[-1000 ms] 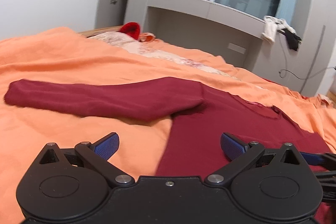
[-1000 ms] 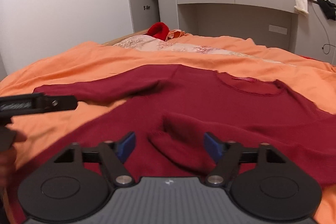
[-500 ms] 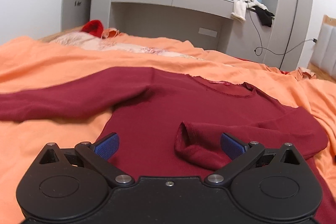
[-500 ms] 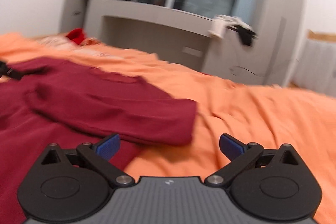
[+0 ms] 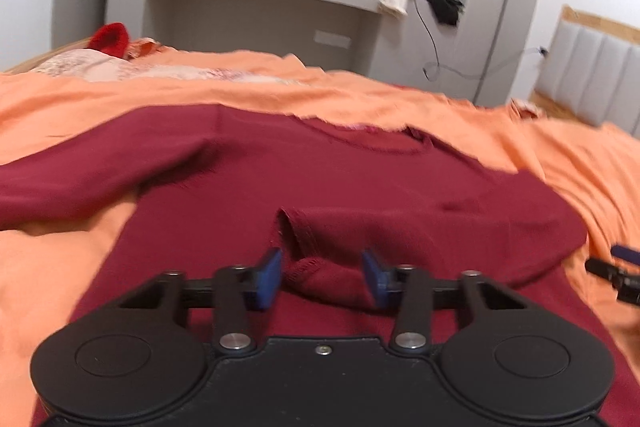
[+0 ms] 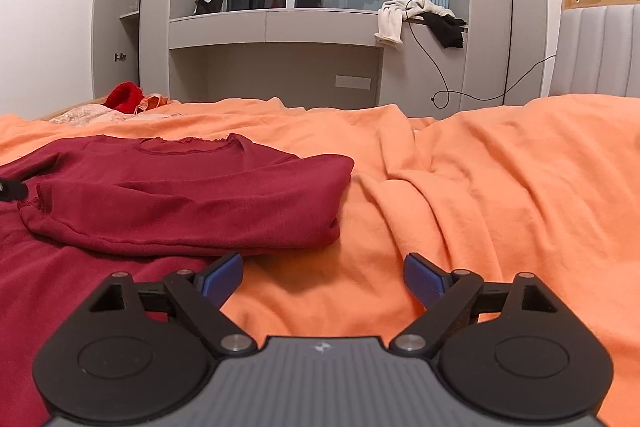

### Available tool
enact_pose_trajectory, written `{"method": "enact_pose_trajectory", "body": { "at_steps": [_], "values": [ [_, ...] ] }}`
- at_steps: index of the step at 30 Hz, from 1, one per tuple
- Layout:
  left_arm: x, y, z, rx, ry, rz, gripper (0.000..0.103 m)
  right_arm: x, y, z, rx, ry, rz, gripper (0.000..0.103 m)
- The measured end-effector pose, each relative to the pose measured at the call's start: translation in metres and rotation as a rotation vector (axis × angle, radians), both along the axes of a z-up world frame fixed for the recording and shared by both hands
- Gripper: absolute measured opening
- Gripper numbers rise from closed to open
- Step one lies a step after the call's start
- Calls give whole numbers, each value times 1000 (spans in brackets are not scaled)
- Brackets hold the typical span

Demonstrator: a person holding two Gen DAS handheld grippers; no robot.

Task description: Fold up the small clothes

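Note:
A dark red long-sleeved top (image 5: 360,183) lies flat on the orange bedspread (image 5: 72,99). Its right sleeve (image 5: 400,239) is folded across the body, and its cuff (image 5: 308,263) lies between my left gripper's (image 5: 322,277) blue pads, which stand partly closed around it without clamping. The other sleeve (image 5: 60,183) stretches out to the left. In the right wrist view the top (image 6: 180,195) shows at the left with the folded sleeve on it. My right gripper (image 6: 322,277) is open and empty over the bedspread (image 6: 480,187), beside the top's right edge.
A grey built-in wall unit (image 6: 280,39) with a window stands behind the bed. Clothes (image 6: 420,19) and a cable hang from it. A red item (image 6: 122,95) and a patterned cloth lie at the bed's far left. A padded headboard (image 6: 600,47) is at the right.
My left gripper has swung right over the top, moved onto the folded sleeve's cuff and narrowed its jaws. My right gripper has let the sleeve lie and moved right off the top, still open.

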State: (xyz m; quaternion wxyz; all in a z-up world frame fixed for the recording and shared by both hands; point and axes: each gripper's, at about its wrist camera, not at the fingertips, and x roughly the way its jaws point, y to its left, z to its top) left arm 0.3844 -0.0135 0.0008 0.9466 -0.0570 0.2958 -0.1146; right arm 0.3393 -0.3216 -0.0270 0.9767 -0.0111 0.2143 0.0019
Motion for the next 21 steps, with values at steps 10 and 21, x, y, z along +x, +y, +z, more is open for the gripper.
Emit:
{"method": "enact_pose_trajectory", "body": {
  "at_steps": [10, 21],
  "values": [
    [-1, -5, -4, 43, 60, 40, 0, 1, 7, -2, -13, -9, 13, 90],
    [-15, 6, -12, 22, 60, 34, 5, 26, 26, -13, -214, -8, -9, 81]
  ]
}}
